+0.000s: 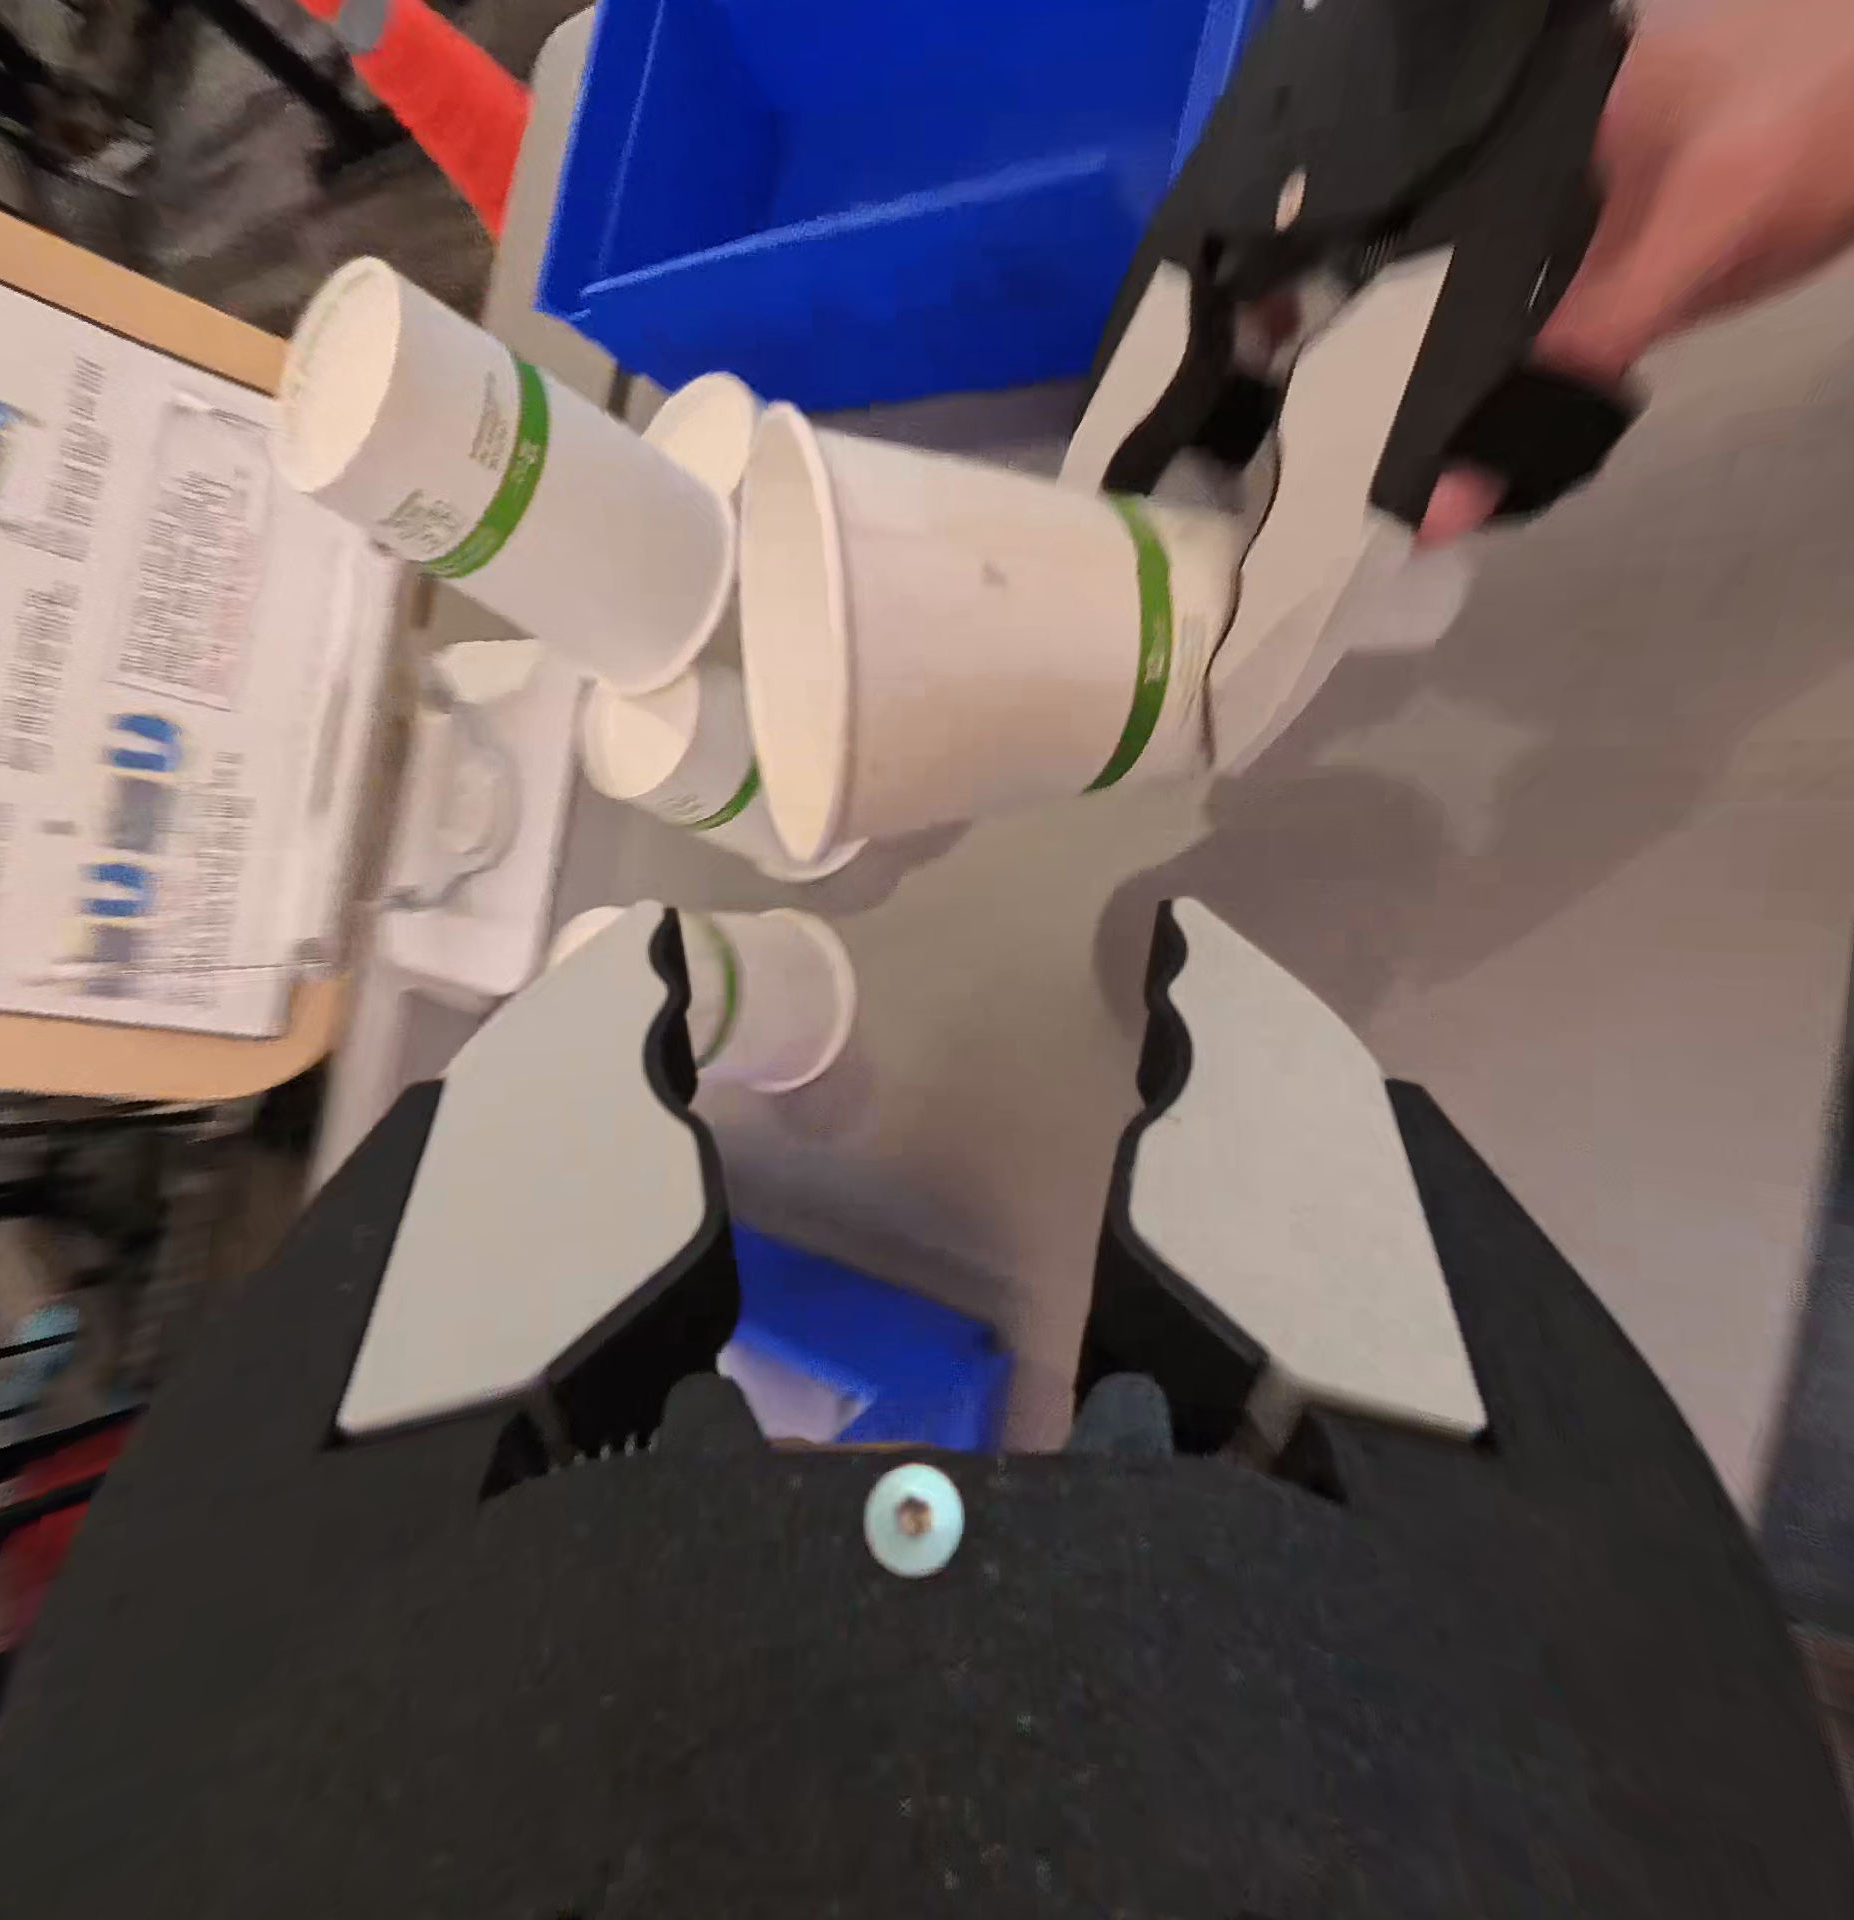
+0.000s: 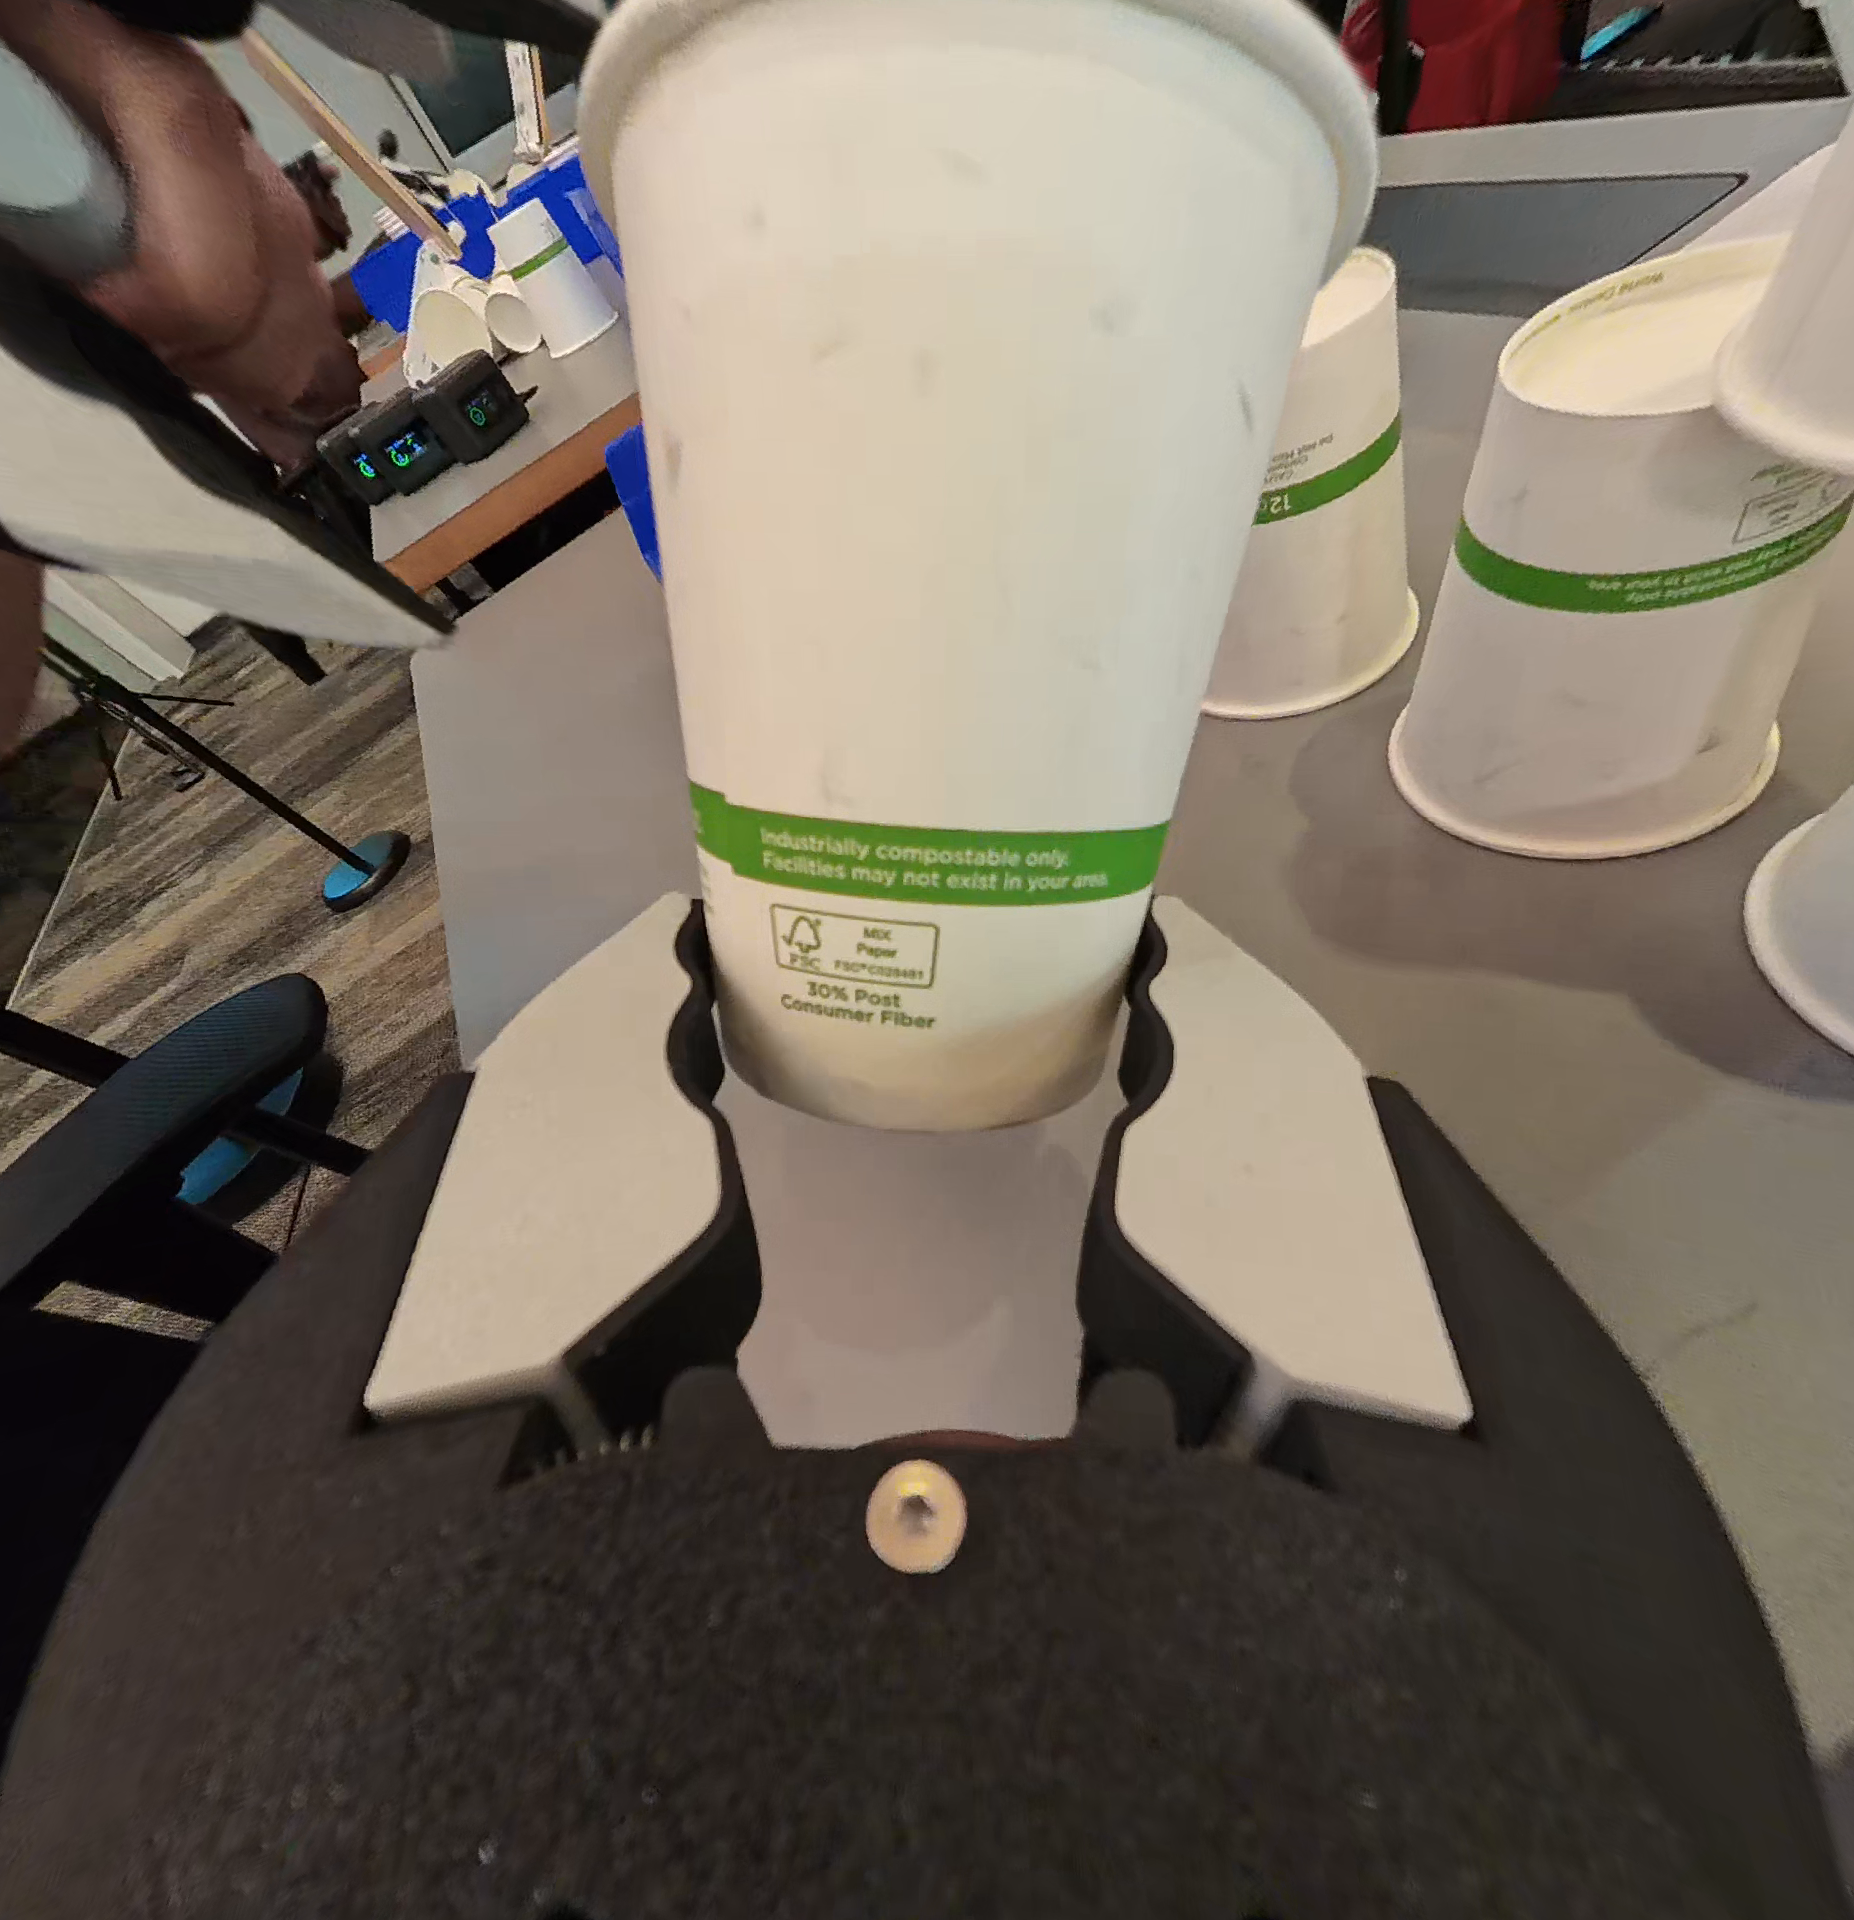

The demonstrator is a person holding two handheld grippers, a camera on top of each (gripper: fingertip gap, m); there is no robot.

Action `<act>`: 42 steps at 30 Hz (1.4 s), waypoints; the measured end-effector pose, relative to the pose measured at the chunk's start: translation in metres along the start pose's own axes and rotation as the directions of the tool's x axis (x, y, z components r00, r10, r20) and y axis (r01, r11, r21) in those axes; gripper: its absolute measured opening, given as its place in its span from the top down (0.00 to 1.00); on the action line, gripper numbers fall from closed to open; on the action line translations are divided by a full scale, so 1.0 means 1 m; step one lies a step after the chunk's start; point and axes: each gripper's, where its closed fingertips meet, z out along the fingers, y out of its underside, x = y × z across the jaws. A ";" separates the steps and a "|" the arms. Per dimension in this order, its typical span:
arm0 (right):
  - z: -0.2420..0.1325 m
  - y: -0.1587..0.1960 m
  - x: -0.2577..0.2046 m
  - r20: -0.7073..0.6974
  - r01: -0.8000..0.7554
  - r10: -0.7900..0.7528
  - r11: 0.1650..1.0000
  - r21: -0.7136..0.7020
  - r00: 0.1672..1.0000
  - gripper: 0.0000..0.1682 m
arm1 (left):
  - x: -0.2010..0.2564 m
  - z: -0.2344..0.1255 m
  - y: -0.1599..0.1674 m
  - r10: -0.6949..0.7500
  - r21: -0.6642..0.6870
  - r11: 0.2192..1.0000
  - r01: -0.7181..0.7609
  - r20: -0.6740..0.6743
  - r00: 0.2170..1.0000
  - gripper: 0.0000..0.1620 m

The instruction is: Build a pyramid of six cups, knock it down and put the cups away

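tapered white paper cup (image 2: 964, 582), green band, between wavy black jaws

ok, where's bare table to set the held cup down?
Bare grey table lies right of the right tongs, in front of the upside-down cups. Crowded farther right: more cups at the frame edge. The held cup hides what's straight ahead.

The left gripper (image 1: 918, 997) hangs agape over the grey table (image 1: 1525, 831), while the right gripper (image 1: 1240, 582) clasps a cup (image 1: 954, 644) near a blue bin (image 1: 902, 208).
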 end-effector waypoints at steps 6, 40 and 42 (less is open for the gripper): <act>0.007 0.008 -0.003 -0.014 0.026 -0.027 0.999 -0.040 1.000 0.55 | 0.009 0.009 0.002 0.689 -0.282 0.723 -0.631 0.223 0.690 0.50; -0.048 -0.003 0.019 -0.150 0.103 -0.082 0.985 0.137 0.985 0.50 | -0.118 0.050 0.006 0.008 0.063 0.997 -0.053 0.564 0.826 0.50; -0.043 0.001 0.016 -0.132 0.098 -0.082 0.988 0.121 0.988 0.51 | -0.133 0.054 0.009 -0.265 0.228 0.960 0.164 0.543 0.797 0.50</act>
